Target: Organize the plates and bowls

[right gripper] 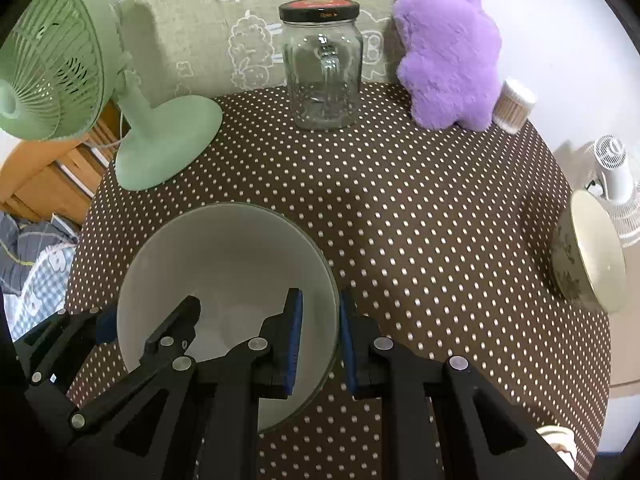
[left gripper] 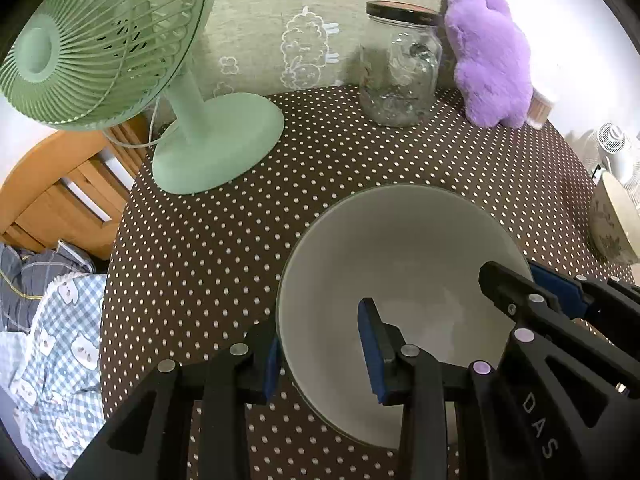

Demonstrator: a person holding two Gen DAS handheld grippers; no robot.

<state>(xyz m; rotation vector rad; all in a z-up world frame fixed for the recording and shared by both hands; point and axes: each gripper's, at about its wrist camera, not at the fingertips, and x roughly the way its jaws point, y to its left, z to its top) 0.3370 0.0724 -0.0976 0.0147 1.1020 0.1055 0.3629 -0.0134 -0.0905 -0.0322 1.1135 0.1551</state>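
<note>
A large plain white bowl point(left gripper: 400, 248) point(right gripper: 224, 248) sits between both grippers over the brown dotted tablecloth point(right gripper: 400, 220). My left gripper point(left gripper: 320, 332) is shut on the bowl's left rim, one blue pad inside the wall and one outside. My right gripper point(right gripper: 320, 296) is shut on the right rim in the same way. Each gripper also shows in the other's view, at the opposite side of the bowl. A second bowl point(right gripper: 588, 256) point(left gripper: 612, 220), cream with a leaf pattern outside, stands at the table's right edge.
At the back stand a green desk fan point(right gripper: 160, 140), a lidded glass jar point(right gripper: 324, 72), a purple plush toy point(right gripper: 448, 52) and a tub of cotton swabs point(right gripper: 514, 106). A small cup point(right gripper: 556, 436) is at the near right. The table's edge curves off on the left.
</note>
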